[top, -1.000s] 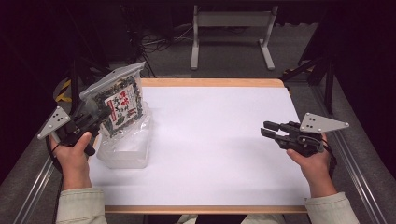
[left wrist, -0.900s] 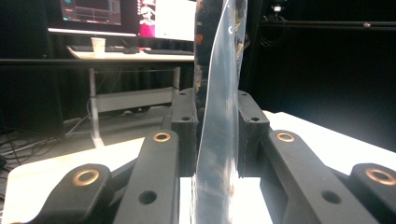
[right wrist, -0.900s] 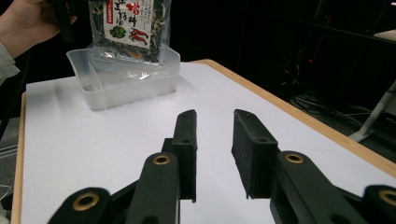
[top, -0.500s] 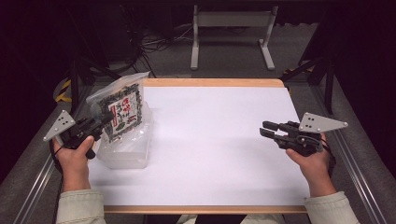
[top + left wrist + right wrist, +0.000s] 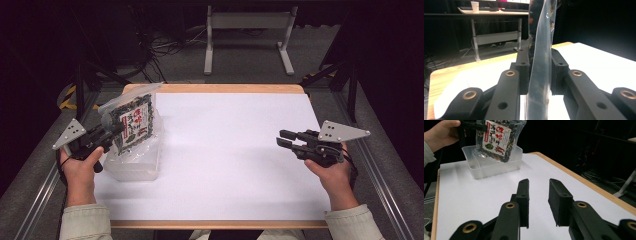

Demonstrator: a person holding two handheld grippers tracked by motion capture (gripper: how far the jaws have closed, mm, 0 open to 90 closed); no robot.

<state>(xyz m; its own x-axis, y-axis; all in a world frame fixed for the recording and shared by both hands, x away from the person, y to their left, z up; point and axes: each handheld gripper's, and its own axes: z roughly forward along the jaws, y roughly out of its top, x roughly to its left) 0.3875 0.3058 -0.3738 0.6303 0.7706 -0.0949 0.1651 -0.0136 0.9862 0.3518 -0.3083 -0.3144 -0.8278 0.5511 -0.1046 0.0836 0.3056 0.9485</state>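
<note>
The left tool (image 5: 107,136) pinches a shiny, crinkly snack bag (image 5: 132,122) (flat, with a red and white label) and holds it up over a clear plastic tub (image 5: 135,165) on the white bench (image 5: 225,160). The right tool (image 5: 286,140) holds nothing — its black jaws are apart, low over the smooth bench.

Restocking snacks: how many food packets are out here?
1: a single packet, held upright over the clear tub at the table's left by the left claw.
</note>
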